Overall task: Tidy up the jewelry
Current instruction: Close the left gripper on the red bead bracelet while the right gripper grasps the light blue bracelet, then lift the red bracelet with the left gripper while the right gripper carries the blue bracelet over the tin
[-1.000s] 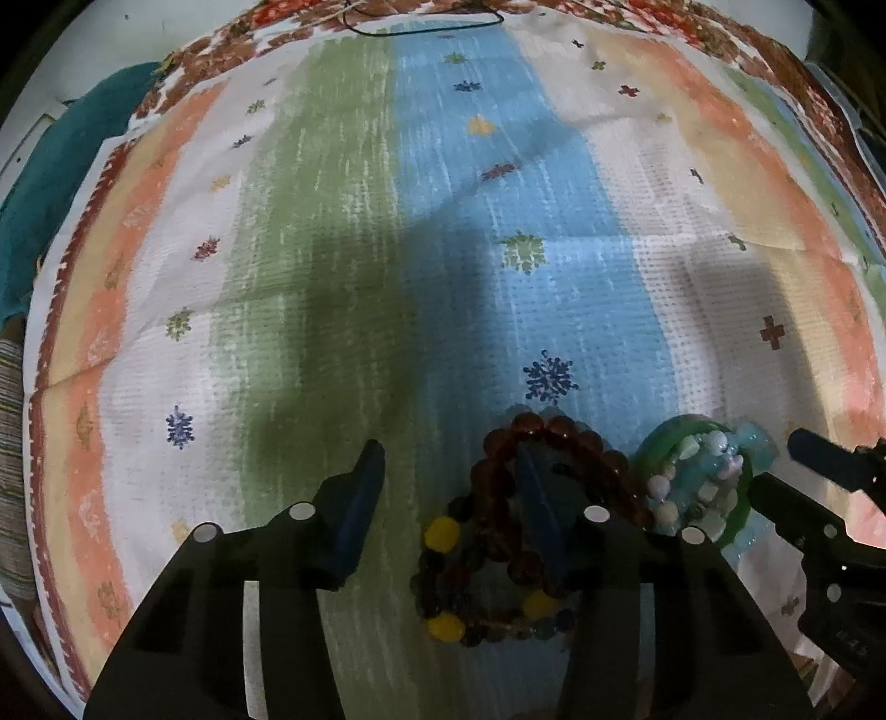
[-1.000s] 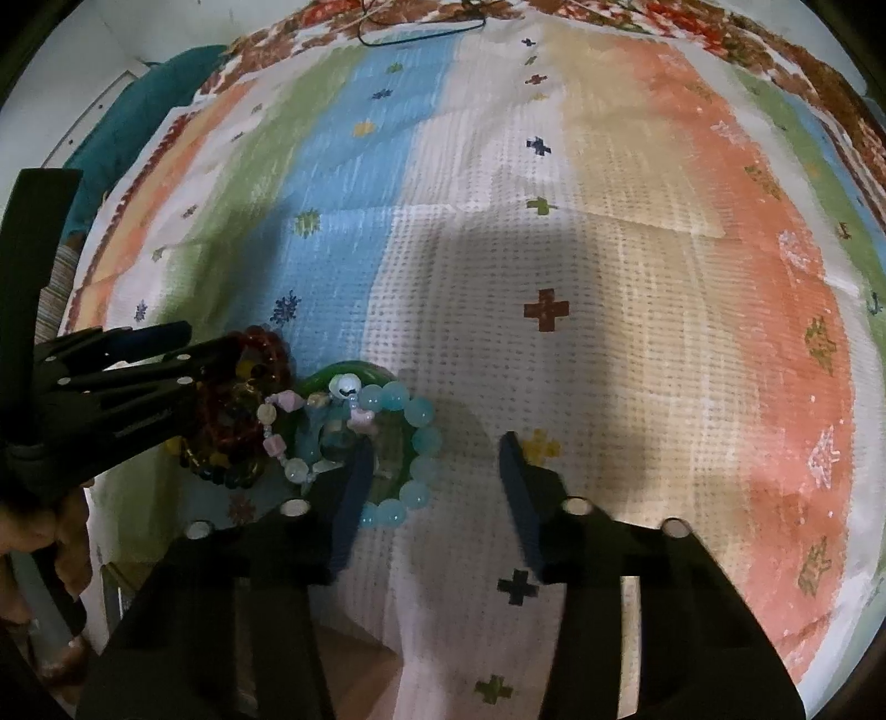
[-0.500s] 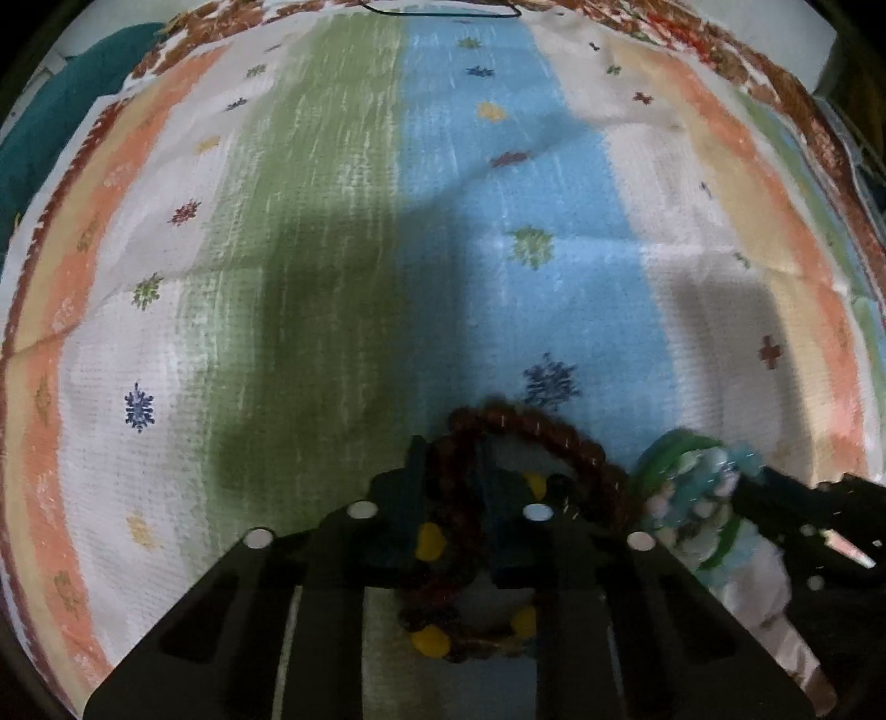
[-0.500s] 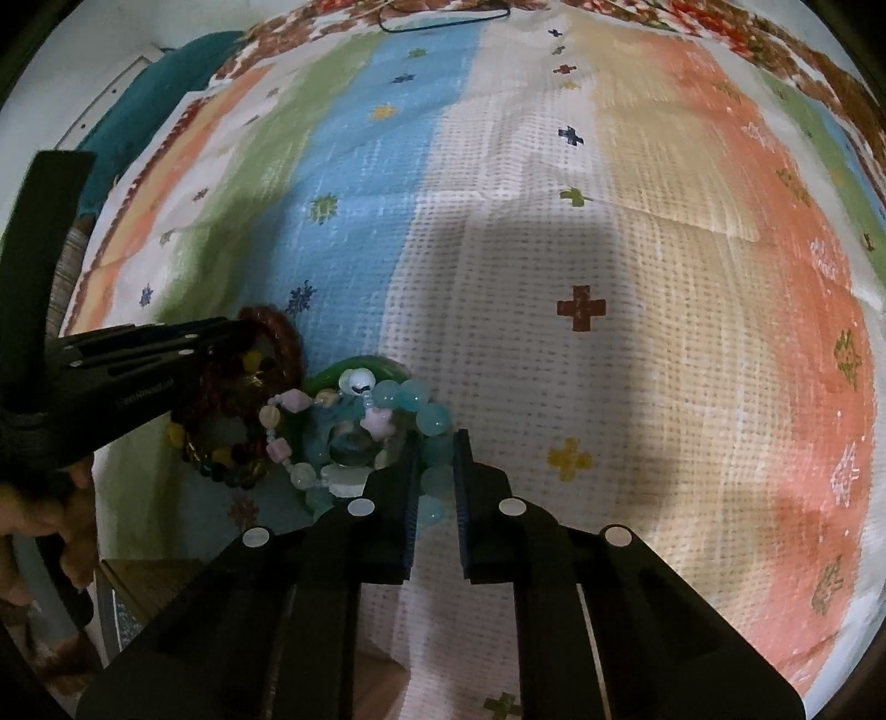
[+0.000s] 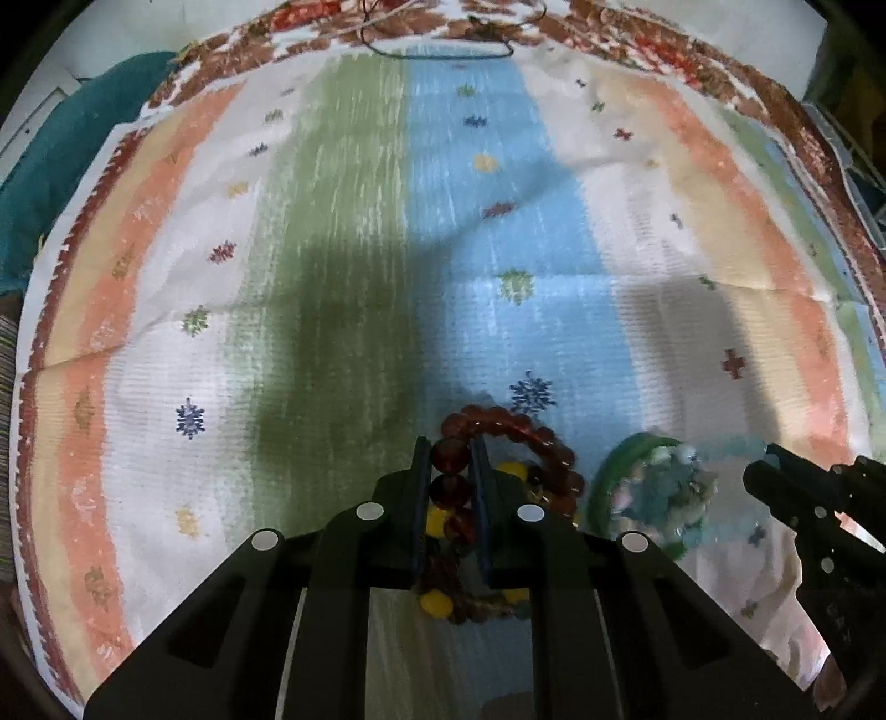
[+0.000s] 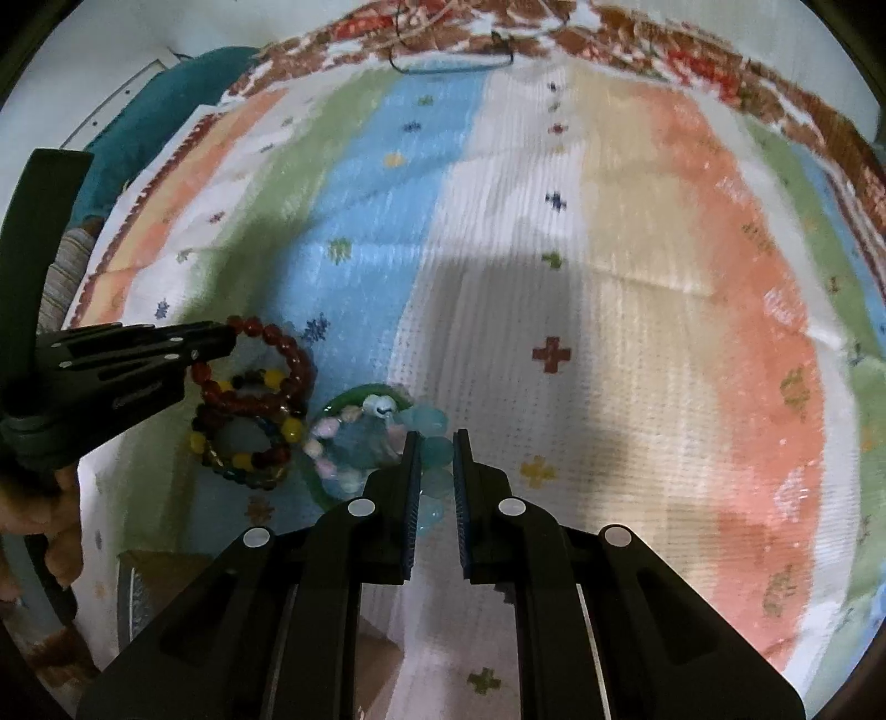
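In the left wrist view my left gripper is shut on the dark red bead bracelet, with beads pinched between its pads. A yellow and dark bead bracelet hangs or lies just beneath it. To the right sits a green bangle with pale bead bracelets piled in it. My right gripper is shut on the aqua bead bracelet at that pile's right side. The right wrist view also shows the left gripper on the red bracelet, next to the green bangle.
A striped cloth in green, blue, white and orange covers the surface. Teal fabric lies beyond its far left corner. A dark cord rests at the far edge. A person's hand holds the left gripper.
Both grippers went from open to shut, the left on the red bracelet, the right on the aqua one. Both have since risen a little, and the red bracelet tilts up.
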{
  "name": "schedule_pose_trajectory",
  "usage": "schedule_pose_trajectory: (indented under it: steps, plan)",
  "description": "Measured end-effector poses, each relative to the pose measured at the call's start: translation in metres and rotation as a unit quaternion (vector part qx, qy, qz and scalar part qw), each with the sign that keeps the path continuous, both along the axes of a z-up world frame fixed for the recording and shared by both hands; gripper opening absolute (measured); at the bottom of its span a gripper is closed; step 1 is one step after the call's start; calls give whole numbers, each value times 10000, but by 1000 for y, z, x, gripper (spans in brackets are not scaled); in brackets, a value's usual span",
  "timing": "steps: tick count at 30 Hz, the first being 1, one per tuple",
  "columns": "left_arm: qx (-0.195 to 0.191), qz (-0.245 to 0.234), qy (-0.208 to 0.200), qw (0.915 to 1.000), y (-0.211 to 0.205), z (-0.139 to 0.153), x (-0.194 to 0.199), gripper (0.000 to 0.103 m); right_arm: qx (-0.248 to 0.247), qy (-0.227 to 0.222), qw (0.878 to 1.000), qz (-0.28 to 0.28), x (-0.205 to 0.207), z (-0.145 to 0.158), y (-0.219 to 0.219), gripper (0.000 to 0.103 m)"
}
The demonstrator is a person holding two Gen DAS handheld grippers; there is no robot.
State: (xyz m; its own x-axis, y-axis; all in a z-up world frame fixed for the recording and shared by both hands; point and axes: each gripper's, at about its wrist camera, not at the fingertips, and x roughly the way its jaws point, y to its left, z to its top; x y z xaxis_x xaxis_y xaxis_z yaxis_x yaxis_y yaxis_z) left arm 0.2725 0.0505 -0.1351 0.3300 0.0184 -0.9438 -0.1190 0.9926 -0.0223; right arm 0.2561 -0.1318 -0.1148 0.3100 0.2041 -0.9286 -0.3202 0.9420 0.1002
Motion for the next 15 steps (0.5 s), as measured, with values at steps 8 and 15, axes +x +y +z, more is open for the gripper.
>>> schedule_pose_trajectory:
  steps: [8, 15]
  plan:
    - [-13, -92, -315, 9995, -4, 34, -23, 13, 80, -408, 9991, 104, -20, 35, 2, 12]
    - [-35, -94, -420, 9991, -12, 48, -36, 13, 127, -612, 9980, 44, -30, 54, -3, 12]
